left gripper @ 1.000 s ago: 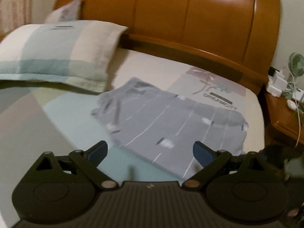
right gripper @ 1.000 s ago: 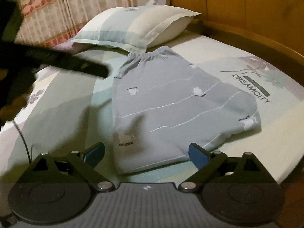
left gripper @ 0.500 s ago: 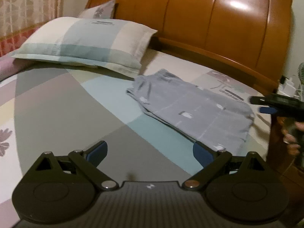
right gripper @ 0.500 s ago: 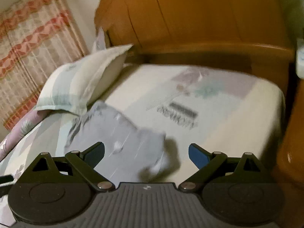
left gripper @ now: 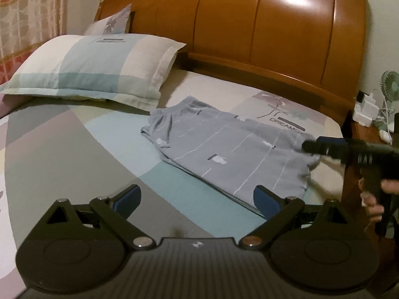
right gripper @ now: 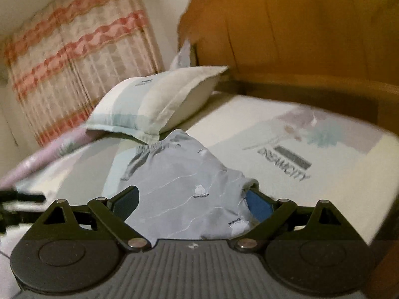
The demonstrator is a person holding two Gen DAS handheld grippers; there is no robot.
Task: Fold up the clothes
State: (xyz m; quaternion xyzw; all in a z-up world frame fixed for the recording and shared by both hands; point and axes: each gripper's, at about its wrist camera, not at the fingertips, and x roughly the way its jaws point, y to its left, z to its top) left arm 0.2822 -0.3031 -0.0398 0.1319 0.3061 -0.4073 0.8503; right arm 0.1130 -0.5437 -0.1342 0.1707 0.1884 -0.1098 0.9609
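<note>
A grey patterned garment [left gripper: 224, 149] lies folded flat on the bed sheet [left gripper: 74, 154], its waistband toward the pillow. My left gripper [left gripper: 195, 200] hovers open in front of the garment's near edge, with nothing between its fingers. My right gripper [left gripper: 311, 146], held by a hand [left gripper: 371, 199], reaches in at the garment's right end. In the right wrist view the garment [right gripper: 187, 182] fills the gap of the open right gripper [right gripper: 193, 200], and a fabric corner rests by the blue right pad [right gripper: 259, 203]. The left gripper [right gripper: 22, 196] shows at the far left.
A checked pillow [left gripper: 94, 67] lies behind the garment to the left, against the wooden headboard [left gripper: 261, 37]. A nightstand [left gripper: 369, 134] with a small fan [left gripper: 390, 84] and chargers stands to the right of the bed. A striped curtain [right gripper: 69, 74] hangs at the left.
The right gripper swung down from facing the headboard and closed in on the garment's right end. The left gripper's view shifted slightly nearer, staying open.
</note>
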